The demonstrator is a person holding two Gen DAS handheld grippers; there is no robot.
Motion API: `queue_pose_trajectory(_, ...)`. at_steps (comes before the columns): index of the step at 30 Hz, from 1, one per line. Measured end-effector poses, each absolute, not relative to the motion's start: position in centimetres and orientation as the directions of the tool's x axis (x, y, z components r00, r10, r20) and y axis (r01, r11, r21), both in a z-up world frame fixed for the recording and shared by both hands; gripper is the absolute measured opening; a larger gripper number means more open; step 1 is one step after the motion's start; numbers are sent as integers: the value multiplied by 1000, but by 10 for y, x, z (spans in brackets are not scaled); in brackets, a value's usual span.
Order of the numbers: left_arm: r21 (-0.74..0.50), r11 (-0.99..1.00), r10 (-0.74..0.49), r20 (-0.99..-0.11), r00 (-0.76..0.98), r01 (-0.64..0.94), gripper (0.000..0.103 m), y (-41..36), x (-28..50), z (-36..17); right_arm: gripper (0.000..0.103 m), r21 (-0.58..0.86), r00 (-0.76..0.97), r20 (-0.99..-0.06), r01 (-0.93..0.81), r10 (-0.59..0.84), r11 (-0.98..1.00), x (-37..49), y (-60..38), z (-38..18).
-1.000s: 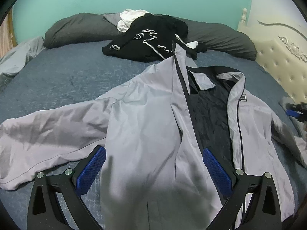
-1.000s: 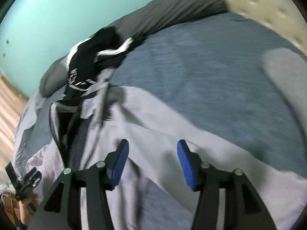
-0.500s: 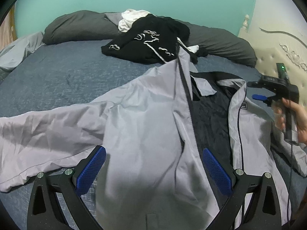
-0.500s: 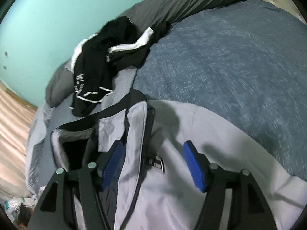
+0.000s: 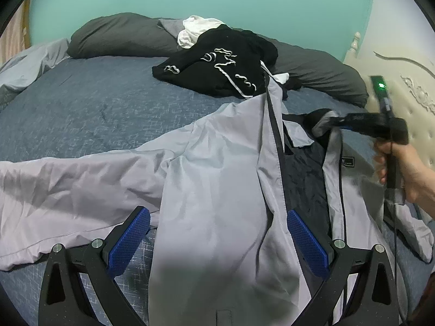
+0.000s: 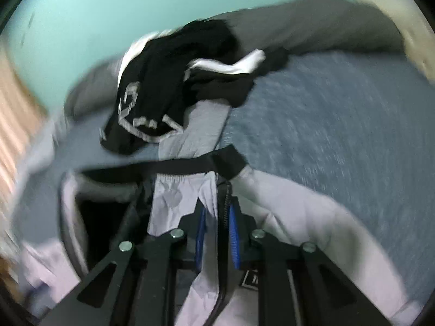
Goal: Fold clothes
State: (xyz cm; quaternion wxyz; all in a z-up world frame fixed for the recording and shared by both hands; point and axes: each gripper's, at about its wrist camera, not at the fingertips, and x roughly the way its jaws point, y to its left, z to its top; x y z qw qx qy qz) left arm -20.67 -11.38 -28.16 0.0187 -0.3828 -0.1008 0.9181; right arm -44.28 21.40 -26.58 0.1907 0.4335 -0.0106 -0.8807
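Observation:
A light grey jacket (image 5: 217,179) with dark lining lies spread open on the blue bed, one sleeve stretched out to the left. My left gripper (image 5: 217,239) is open, its blue pads on either side of the jacket's left front panel near the hem. My right gripper (image 6: 217,233) is shut on the jacket's right front edge (image 6: 214,190) by the zipper, just below the black collar (image 6: 190,163). It also shows in the left wrist view (image 5: 339,121), held at the collar. The right wrist view is blurred.
A heap of black and white clothes (image 5: 220,65) lies at the far side of the bed (image 5: 81,103), against dark grey pillows (image 5: 122,35). A cream padded headboard (image 5: 407,87) stands at the right. A teal wall is behind.
My right gripper moved in to the jacket's collar area and closed on the front edge by the zipper. My left gripper stayed open over the hem.

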Motion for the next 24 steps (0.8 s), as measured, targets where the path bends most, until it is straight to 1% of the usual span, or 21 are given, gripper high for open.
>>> queue_pose_trajectory(1, -198, -979, 111, -700, -706, 42, 103, -113, -207, -282, 15, 138, -537, -773, 380, -340, -915, -443, 196, -266)
queue_pose_trajectory(2, -196, -980, 110, -700, -705, 41, 103, -113, -208, -282, 15, 129, -521, -778, 415, -351, -901, -442, 183, -268)
queue_pose_trajectory(5, -195, -980, 113, -701, -704, 36, 103, -111, -209, -283, 15, 145, -473, -789, 476, -392, -868, -443, 151, -276)
queue_pose_trajectory(7, -194, -980, 111, -701, -705, 39, 103, -111, -210, -282, 15, 168, -442, -801, 482, -404, -860, -446, 139, -285)
queue_pose_trajectory(11, -195, -980, 111, -698, -707, 39, 103, -111, -210, -282, 15, 284, -432, -752, 469, -498, -836, -457, 140, -288)
queue_pose_trajectory(12, -196, -980, 112, -700, -706, 39, 103, -111, -211, -282, 15, 297, -434, -746, 462, -505, -836, -461, 141, -288)
queue_pose_trajectory(13, -198, -980, 115, -700, -705, 37, 103, -110, -211, -282, 18, 311, -436, -739, 455, -513, -834, -464, 142, -287)
queue_pose_trajectory(15, -196, -980, 118, -701, -704, 31, 103, -108, -212, -282, 18, 323, -432, -744, 436, -510, -840, -469, 144, -289)
queue_pose_trajectory(17, -196, -980, 121, -702, -702, 27, 103, -106, -213, -282, 40, 366, -455, -716, 402, -530, -839, -470, 155, -284)
queue_pose_trajectory(18, -199, -980, 124, -702, -702, 26, 103, -105, -213, -282, 60, 383, -466, -703, 388, -537, -838, -470, 160, -281)
queue_pose_trajectory(19, -202, -979, 124, -700, -703, 28, 103, -105, -213, -281, 62, 400, -478, -690, 374, -544, -836, -469, 165, -277)
queue_pose_trajectory(21, -202, -979, 124, -697, -706, 27, 103, -102, -212, -280, 62, 412, -519, -645, 381, -561, -827, -459, 176, -263)
queue_pose_trajectory(24, -178, -984, 117, -704, -701, 15, 103, -97, -210, -282, 62, 405, -564, -625, 357, -540, -842, -433, 199, -250)
